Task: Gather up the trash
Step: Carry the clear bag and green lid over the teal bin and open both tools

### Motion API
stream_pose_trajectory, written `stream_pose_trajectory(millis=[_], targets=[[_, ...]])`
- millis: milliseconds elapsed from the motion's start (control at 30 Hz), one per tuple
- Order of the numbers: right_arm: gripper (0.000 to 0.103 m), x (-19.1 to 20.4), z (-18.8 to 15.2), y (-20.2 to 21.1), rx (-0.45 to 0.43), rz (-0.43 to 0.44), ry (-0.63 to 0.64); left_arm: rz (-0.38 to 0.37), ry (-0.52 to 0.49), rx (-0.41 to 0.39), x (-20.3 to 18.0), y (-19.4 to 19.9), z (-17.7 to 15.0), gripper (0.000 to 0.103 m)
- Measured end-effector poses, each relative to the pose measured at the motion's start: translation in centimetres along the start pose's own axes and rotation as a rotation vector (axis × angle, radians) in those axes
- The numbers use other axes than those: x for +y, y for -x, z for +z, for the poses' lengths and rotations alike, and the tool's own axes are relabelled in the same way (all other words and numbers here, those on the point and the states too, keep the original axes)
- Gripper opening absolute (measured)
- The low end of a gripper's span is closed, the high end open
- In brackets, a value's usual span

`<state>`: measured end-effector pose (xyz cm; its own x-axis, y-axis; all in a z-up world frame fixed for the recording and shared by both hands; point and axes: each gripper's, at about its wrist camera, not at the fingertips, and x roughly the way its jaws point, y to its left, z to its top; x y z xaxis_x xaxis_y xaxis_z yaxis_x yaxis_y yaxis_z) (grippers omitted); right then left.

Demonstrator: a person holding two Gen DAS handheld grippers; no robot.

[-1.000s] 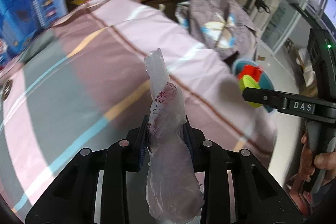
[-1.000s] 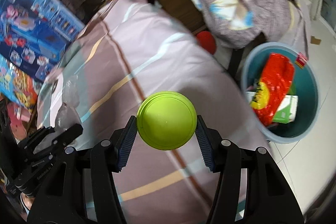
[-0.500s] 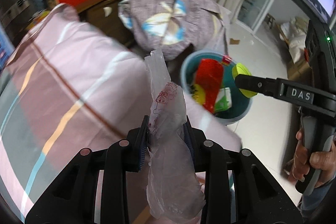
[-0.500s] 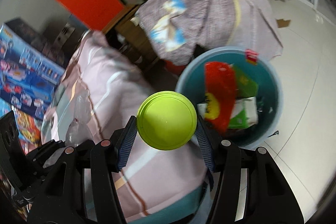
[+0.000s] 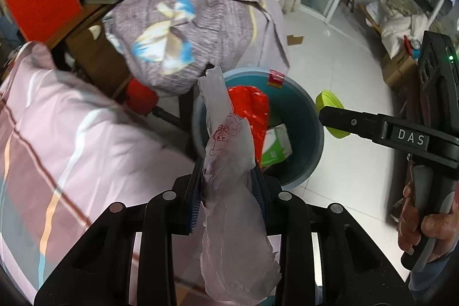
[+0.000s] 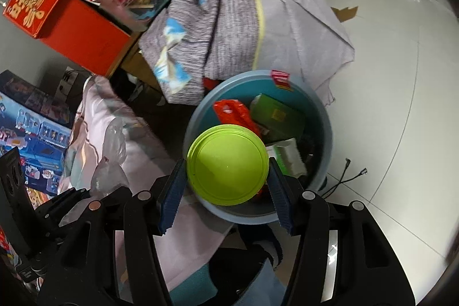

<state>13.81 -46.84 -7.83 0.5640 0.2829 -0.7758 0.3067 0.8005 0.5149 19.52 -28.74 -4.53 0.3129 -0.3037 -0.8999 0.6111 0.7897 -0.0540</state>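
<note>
Two grippers are being held above the edge of a bed draped in a pink, brown and teal striped cloth [image 5: 66, 139], the largest item in view. A grey-purple printed fabric bundle [image 5: 195, 27] is being seen heaped behind a round blue-grey plastic bin [image 6: 324, 116] standing on the white tiled floor [image 6: 401, 76]. Inside the bin, a red crinkled wrapper [image 5: 252, 108] and a green-and-white carton [image 5: 275, 145] are lying. A crumpled translucent plastic bag with a red printed figure [image 5: 229, 151] is being pinched between the narrowed pads of the left gripper [image 5: 226, 182], in front of the bin's near rim. A round lime-green plastic lid [image 6: 228, 164] is being clamped edge to edge by the right gripper [image 6: 226, 182], directly over the bin's opening. A person's hand [image 5: 424, 222] is gripping the right handle.
</note>
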Motion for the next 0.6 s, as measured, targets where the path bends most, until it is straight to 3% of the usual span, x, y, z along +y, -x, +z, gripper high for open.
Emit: stream_pose_trajectory(millis=[167, 400, 600], targets=[[0.054, -1.3, 0.7, -0.5, 0.009, -0.014, -0.022, -0.028, -0.006, 0.037, -1.1, -2.4, 1.3, 0.036], [0.054, -2.3, 1.3, -1.5, 0.028, -0.024, -0.043, -0.016, -0.012, 0.03, -1.8, -3.9, 2.3, 0.076], [0.054, -2.1, 1.4, -2.1, 0.042, -0.029, -0.042, -0.006, 0.024, 0.028, -0.7, -3.8, 2.0, 0.094]])
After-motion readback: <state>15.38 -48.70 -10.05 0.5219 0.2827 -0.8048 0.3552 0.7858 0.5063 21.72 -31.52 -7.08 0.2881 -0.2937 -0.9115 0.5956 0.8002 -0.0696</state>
